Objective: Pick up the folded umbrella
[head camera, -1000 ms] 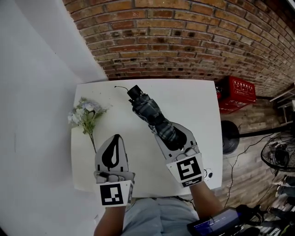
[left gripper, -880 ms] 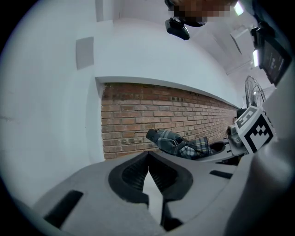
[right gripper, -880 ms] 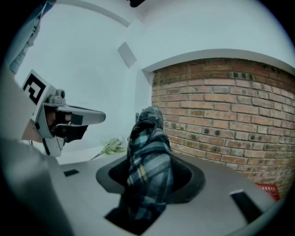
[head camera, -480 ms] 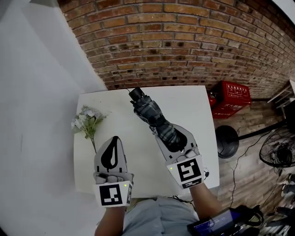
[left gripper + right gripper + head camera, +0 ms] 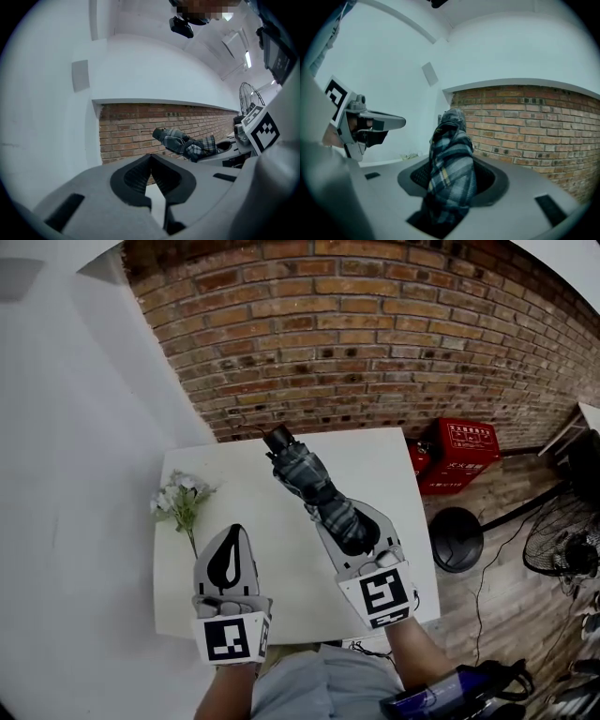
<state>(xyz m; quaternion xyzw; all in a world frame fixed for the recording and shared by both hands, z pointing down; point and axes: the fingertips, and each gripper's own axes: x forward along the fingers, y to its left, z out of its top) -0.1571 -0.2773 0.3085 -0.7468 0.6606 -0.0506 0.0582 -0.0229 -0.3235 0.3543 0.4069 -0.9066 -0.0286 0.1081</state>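
The folded umbrella, a compact one in dark blue-grey plaid fabric with a black end cap, is clamped in the right gripper. In the right gripper view the grey jaws press on the plaid cloth from both sides, with the lower part of the bundle sitting between the ribbed pads of the gripper. In the head view the umbrella slants away from the person towards the upper left, and its black cap reaches the far edge of the worktop. The left gripper view shows the umbrella sticking out roughly level against the brickwork, off the worktop.

The left gripper is well apart from the umbrella, over the near left part of the worktop. Its jaws are closed tip to tip with nothing between them, as its own view shows.

Below both lies the square white worktop. A small bunch of pale flowers with green stems lies at its left edge. Beyond the worktop rises a red brick wall, with a plain white wall to the left. On the wooden floor to the right stand a red plastic crate and a black fan.
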